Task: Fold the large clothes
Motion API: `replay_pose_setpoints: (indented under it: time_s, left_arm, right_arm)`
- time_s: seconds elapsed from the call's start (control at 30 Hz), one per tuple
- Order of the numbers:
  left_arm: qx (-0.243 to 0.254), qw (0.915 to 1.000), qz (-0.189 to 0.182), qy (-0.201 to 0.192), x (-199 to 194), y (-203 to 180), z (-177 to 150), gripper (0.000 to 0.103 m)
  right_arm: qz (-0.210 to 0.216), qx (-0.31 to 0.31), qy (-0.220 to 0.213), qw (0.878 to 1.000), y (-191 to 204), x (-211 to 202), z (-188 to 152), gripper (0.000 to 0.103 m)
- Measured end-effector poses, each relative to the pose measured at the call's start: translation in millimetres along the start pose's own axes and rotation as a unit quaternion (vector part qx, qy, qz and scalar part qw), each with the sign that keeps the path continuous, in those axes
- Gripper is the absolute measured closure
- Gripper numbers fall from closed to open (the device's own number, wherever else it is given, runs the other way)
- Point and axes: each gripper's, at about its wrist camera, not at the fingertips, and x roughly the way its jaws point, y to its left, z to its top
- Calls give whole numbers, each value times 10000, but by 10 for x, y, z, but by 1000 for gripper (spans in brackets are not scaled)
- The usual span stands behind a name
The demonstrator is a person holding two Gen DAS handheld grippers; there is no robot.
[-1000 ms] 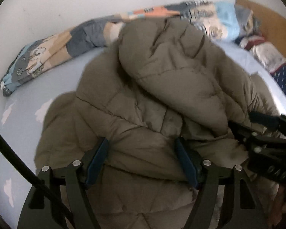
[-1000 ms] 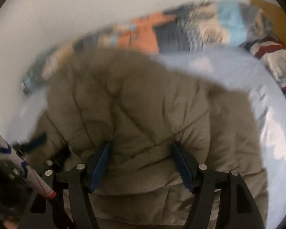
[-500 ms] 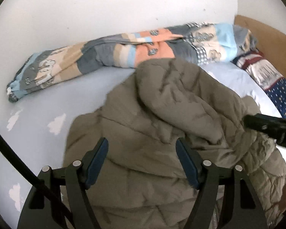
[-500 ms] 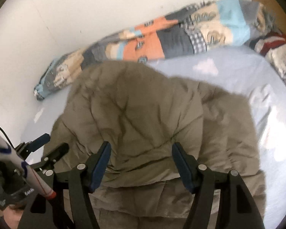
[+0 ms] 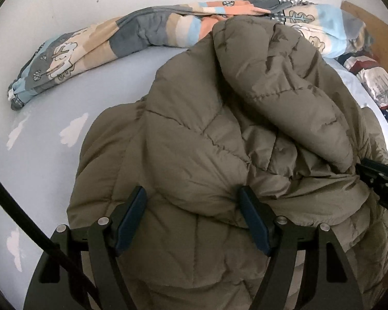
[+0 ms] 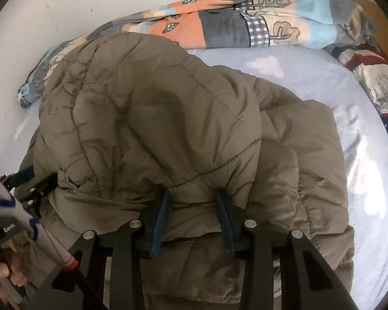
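An olive-brown puffer jacket lies bunched on the pale blue bed sheet, with one quilted part folded over on top; it also fills the right wrist view. My left gripper is open, its blue pads wide apart with jacket fabric bulging between them. My right gripper has its pads pressed into a fold of the jacket's near edge, closed on the fabric. The right gripper shows at the right edge of the left wrist view; the left gripper shows at the left of the right wrist view.
A rolled patchwork quilt lies along the white wall behind the jacket, also in the right wrist view. Patterned pillows and a wooden headboard are at the right. Bare sheet lies left of the jacket.
The right gripper's pads have come together onto the jacket's fold. The jacket's folded part sits higher and closer in the left wrist view than half a second ago.
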Motion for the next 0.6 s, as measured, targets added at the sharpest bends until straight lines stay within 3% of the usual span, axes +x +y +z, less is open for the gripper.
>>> replay_pose_setpoints:
  time_s: [0.1,0.27,0.47,0.6]
  left_arm:
    - [-93,9997,-61,-223,-189,2,31,30]
    - [86,9968,-295,-739,-463,-162,66,30]
    - [308,9990,-291,-160,-160,-341,-35,30]
    - [356,9992,-128,-83,-99,-410,-55,30]
  right_arm:
    - [68,88,-109,9999,-2,-119,20,62]
    - [491,32,-753,9959,131,-514,92,62]
    - [580,-220,-398,9973,339,-316,-3,62]
    - [665,-89,-38,9977,306,-82,-91,61]
